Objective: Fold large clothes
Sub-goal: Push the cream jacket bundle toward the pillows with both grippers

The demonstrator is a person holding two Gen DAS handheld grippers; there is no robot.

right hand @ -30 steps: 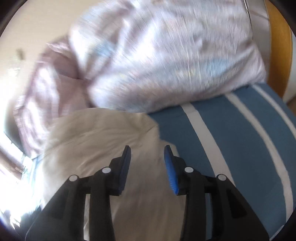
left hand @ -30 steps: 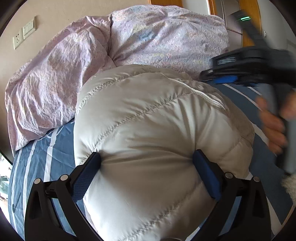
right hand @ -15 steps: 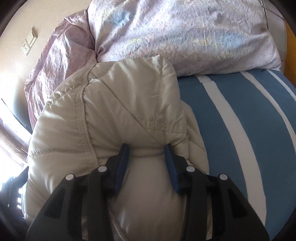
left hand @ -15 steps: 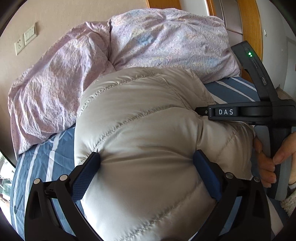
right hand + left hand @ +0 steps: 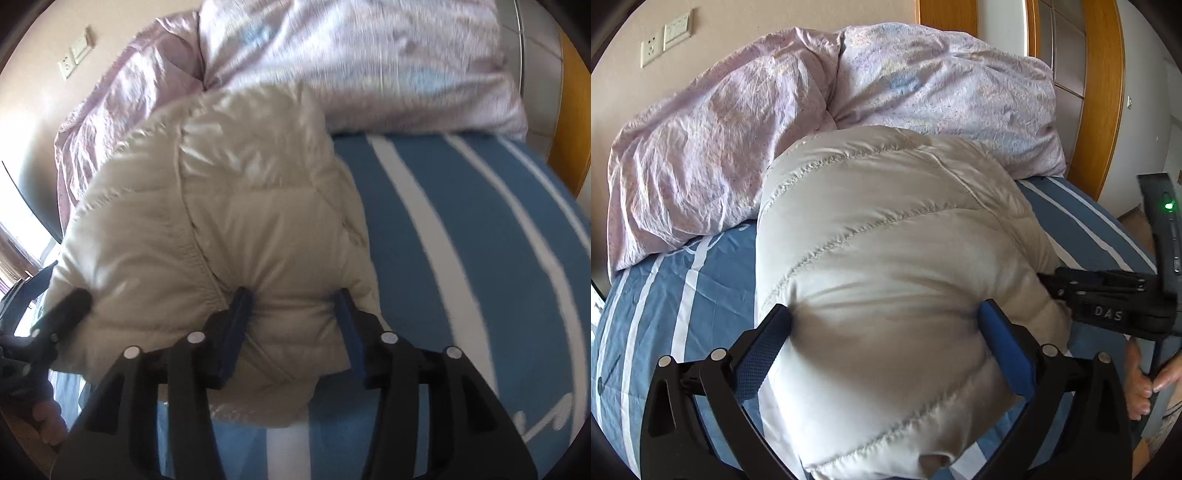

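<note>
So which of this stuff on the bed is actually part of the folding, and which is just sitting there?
Part of the job:
- cream puffy jacket
- left gripper, fingers pressed into the jacket
- right gripper, fingers just opening around a jacket fold

Just lying about:
- lilac duvet
- blue striped bedsheet
- wall sockets

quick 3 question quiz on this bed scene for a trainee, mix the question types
1. True or false: the puffy cream jacket lies on a blue striped sheet.
2. Multiple choice: what sits at the far end of the bed, behind the jacket? A) a lilac crumpled duvet B) a laundry basket C) a stack of towels
3. Short answer: what is between the jaws of the right gripper?

Key:
1. True
2. A
3. A bulging fold of the jacket; the left gripper straddles it too.
</note>
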